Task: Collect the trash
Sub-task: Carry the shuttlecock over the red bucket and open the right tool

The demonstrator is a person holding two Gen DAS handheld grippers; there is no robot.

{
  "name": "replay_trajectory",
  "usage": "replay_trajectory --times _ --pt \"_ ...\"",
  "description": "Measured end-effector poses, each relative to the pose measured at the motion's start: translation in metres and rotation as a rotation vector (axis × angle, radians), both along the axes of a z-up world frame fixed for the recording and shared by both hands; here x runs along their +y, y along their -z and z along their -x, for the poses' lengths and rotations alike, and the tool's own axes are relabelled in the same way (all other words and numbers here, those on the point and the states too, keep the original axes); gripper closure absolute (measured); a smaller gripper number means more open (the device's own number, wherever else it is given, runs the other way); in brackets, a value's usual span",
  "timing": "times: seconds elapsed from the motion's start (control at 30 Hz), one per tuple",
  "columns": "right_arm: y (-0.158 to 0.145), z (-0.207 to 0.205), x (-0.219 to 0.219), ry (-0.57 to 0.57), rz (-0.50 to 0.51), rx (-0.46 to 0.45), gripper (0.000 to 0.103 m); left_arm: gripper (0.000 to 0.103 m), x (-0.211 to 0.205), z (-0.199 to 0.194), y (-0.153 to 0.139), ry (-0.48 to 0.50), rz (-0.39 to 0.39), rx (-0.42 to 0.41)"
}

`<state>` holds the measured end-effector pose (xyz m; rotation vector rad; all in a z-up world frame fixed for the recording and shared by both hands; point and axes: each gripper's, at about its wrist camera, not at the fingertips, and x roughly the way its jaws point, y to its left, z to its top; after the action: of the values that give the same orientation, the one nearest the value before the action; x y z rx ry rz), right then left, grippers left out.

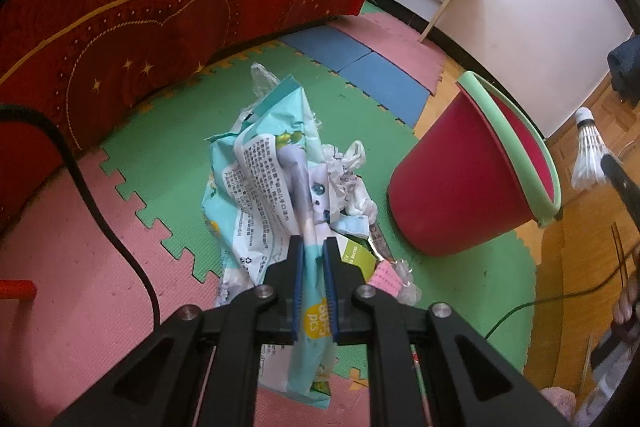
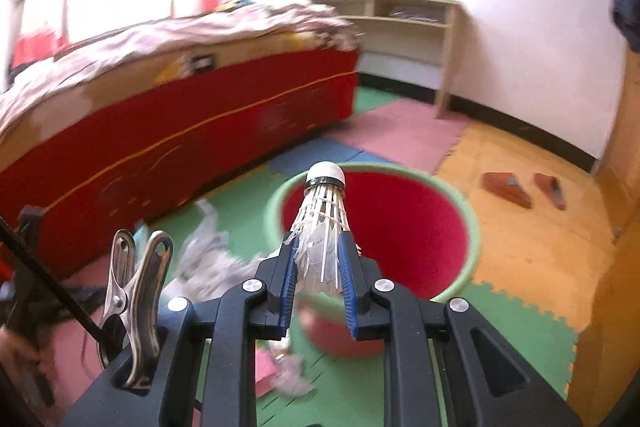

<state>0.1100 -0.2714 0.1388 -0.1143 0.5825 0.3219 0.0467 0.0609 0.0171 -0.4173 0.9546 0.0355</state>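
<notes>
A crumpled pale-blue wet-wipe packet [image 1: 276, 171] hangs pinched between the nearly closed pads of the left gripper [image 1: 312, 247], above a heap of wrappers and tissue [image 1: 356, 179] on the green foam floor mat [image 1: 168, 143] beside the red bed [image 1: 160, 7]. The right gripper [image 2: 318, 243] clamps the frayed feather skirt of a white shuttlecock [image 2: 324, 203], cork end forward, over the mouth of the red bucket with a green rim [image 2: 400, 223], which stands just beside the heap.
</notes>
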Motion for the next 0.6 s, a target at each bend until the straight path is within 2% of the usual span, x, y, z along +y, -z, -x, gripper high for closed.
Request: replay_trajectory --times 0.2,0.5,0.6 --pt "0.013 -0.038 -0.028 0.107 0.000 0.040 0.082 0.093 -0.001 -0.001 -0.001 0.004 0.002 -0.005" --pt "0.040 -0.060 -0.043 0.135 0.009 0.107 0.081 0.093 -0.001 0.000 -0.002 0.015 0.005 -0.020" --pt "0.042 -0.059 -0.044 0.126 -0.008 0.117 0.072 0.093 -0.003 0.001 -0.005 0.030 0.015 -0.029"
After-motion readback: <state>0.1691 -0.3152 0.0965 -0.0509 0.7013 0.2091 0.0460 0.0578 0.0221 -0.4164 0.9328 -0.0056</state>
